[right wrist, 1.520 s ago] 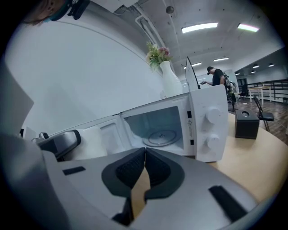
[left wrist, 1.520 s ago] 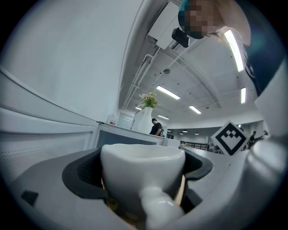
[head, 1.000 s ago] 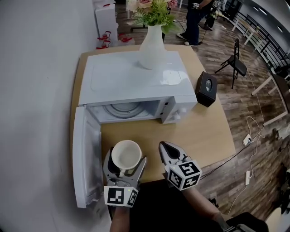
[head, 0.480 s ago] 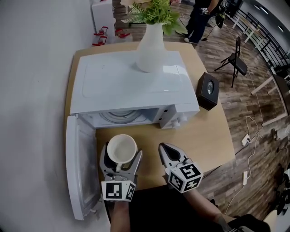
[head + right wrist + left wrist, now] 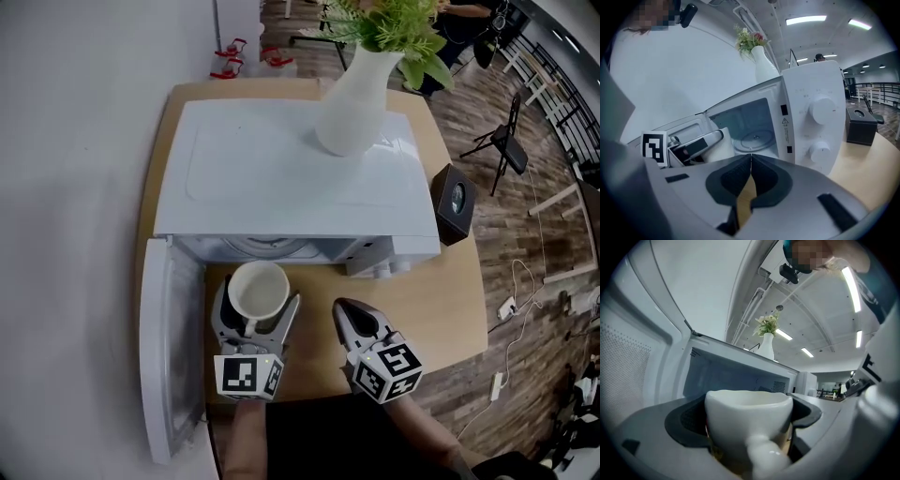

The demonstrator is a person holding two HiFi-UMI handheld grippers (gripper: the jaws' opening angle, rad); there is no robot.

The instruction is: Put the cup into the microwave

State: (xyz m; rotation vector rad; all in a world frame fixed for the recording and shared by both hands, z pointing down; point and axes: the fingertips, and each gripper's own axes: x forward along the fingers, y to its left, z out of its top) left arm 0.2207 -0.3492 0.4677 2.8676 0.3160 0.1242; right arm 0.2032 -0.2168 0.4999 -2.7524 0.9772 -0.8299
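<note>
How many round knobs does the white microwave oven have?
2. Both are on the control panel of the white microwave oven, right of its open cavity: the upper round white knob directly above the lower round white knob. None seems hidden.

In front of you stood a light wooden table [image 5: 441,300]. A white microwave [image 5: 281,178] sat directly on it and covered most of the top, with its door [image 5: 169,347] swung open on the microwave's left side. A small black box [image 5: 454,199] stood on the table just right of the microwave.
</note>
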